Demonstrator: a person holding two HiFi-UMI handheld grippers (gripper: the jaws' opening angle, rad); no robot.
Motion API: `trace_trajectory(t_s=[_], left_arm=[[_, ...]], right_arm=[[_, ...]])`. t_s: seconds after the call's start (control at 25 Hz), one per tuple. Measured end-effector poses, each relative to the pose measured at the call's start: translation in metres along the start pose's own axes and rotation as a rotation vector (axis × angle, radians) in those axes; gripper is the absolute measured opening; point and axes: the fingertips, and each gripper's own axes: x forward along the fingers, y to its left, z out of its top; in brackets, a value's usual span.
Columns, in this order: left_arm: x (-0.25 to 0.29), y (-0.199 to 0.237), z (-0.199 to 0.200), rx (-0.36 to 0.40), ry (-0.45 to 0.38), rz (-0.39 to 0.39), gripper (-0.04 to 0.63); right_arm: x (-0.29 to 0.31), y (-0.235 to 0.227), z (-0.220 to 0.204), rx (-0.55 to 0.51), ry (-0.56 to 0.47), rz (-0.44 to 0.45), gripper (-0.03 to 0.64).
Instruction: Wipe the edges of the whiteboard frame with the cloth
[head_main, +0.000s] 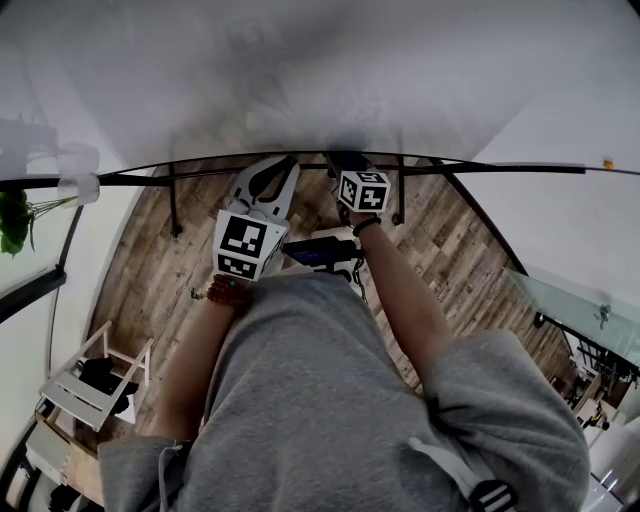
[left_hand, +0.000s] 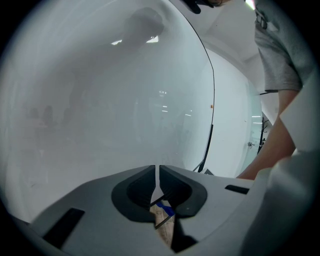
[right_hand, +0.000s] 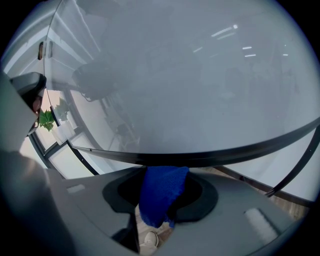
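Lower centre, my right gripper (right_hand: 162, 180) grips the blue cloth (right_hand: 160, 200) at the frame (right_hand: 225, 152); drag could tug it free. My left gripper (left_hand: 158, 175) is clenched, empty.

Blue cloth held up against the whiteboard's lower frame edge

The cloth (right_hand: 161, 197) is a deep blue, knit-textured piece, pinched between the jaws of the right gripper (right_hand: 162, 175) and hanging in a loose fold below them. Its upper edge meets the underside of the frame (right_hand: 225, 152). The frame is a thin dark strip bordering the whiteboard (right_hand: 200, 75), whose glossy white surface stands upright and shows pale reflections. The head view shows the strip along the board's bottom, and the left gripper view shows it down one side.
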Motion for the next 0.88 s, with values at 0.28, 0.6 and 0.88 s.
trace_trajectory(t_s=[0.28,0.6,0.88], left_arm=[[-0.012,0.008,-0.005,-0.011,0.003,0.016,0.032],[-0.029,0.015,-0.007,-0.015,-0.013,0.031,0.032],[-0.044,0.023,-0.015,-0.039,-0.018,0.049,0.032]], right_arm=[[0.003,0.014,-0.001,-0.011,-0.004,0.011,0.164],[0.006,0.029,-0.004,-0.019,-0.008,0.018,0.164],[0.015,0.048,-0.005,-0.031,-0.010,0.026,0.164]])
